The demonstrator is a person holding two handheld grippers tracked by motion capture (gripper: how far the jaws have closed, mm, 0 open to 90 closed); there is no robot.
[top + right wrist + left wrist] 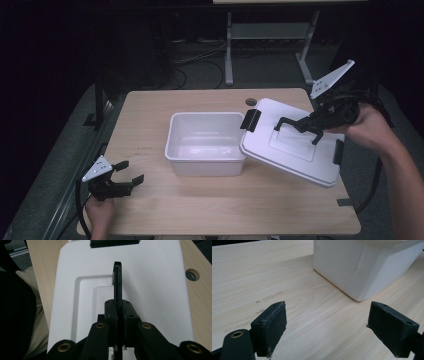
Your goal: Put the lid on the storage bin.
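A white plastic box (pixel 205 142) stands open in the middle of the wooden table (pixel 150 210); its corner (pixel 362 272) shows ahead of my left gripper. The white lid (pixel 295 150) hangs tilted at the box's right, its left edge over the box's right rim. My right gripper (pixel 305 125) is shut on the lid's black handle (pixel 117 280), which stands up from the lid (pixel 155 290). My left gripper (pixel 129 172) rests low at the table's front left, open with nothing between its pads (pixel 272 327).
Black latches (pixel 250 120) sit on the lid's ends. A round cable hole (pixel 251 101) lies in the table behind the lid. A metal stand (pixel 229 45) and cables are on the floor beyond the table. A dark strip (pixel 345 202) sits by the right edge.
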